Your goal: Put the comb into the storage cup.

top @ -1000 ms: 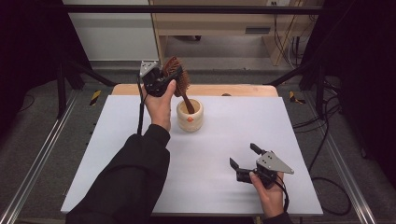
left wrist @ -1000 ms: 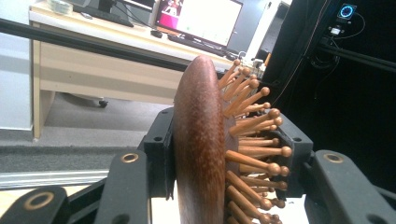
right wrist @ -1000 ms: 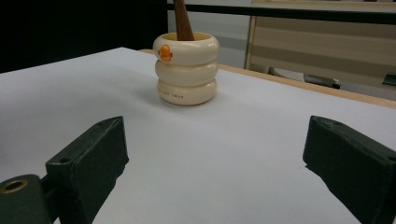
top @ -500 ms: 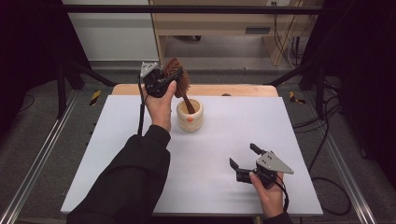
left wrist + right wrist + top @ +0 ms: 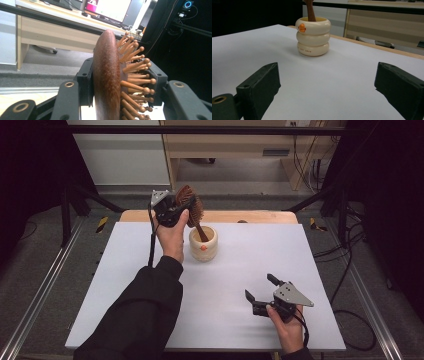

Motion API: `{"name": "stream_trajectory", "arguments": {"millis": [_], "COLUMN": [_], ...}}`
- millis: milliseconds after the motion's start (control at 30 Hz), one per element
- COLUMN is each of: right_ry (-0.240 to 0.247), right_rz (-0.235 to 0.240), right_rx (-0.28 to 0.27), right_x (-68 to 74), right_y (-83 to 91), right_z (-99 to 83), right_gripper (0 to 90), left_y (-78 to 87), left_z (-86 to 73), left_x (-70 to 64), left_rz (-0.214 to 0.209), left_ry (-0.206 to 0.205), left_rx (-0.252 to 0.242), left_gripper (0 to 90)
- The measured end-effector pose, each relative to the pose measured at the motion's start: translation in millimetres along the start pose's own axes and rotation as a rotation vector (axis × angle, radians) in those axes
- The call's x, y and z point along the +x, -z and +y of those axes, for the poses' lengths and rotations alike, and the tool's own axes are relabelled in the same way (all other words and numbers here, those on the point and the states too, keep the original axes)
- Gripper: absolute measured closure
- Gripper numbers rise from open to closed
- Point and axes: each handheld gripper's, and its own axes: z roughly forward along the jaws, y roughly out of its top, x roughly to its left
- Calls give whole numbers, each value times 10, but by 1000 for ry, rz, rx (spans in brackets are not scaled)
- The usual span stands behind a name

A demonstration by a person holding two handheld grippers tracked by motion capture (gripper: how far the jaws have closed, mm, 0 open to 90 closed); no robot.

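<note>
A brown wooden hairbrush (image 5: pixel 190 208) with peg bristles stands with its handle down in a cream ribbed cup (image 5: pixel 203 243) near the table's back middle. My left gripper (image 5: pixel 176 210) is shut on the brush head, held above and left of the cup. The left gripper view shows the brush (image 5: pixel 107 80) edge-on, clamped between the black jaws, pegs pointing right. My right gripper (image 5: pixel 259 289) rests open low at the front right of the table, nothing between its jaws. From the right gripper view the cup (image 5: pixel 313 39) with an orange mark stands ahead, the brush handle (image 5: pixel 310 11) rising from it.
A white sheet (image 5: pixel 125 285) covers the table, with a wooden edge (image 5: pixel 250 216) at the back. Metal frame rails (image 5: pixel 40 290) run along both sides. A wooden desk (image 5: pixel 240 145) and cables (image 5: pixel 345 250) lie beyond the table.
</note>
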Motion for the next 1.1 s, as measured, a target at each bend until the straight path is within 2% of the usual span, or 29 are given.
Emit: {"name": "stream_trajectory", "arguments": {"millis": [200, 600, 700, 1100], "right_ry": [-2, -1, -3, -4], "right_rz": [-1, 5, 5, 10], "right_rx": [-1, 2, 2, 6], "right_x": [-5, 1, -1, 4], "right_y": [2, -3, -2, -6], "right_z": [0, -2, -3, -4], "right_gripper": [65, 64, 64, 63], "left_y": [-2, -30, -33, -38], "left_z": [-55, -136, -148, -194], "left_x": [14, 36, 24, 36], "left_rz": [12, -2, -1, -1], "left_ry": [6, 39, 28, 33], "left_rx": [0, 8, 13, 18], "left_gripper": [505, 504, 504, 503]}}
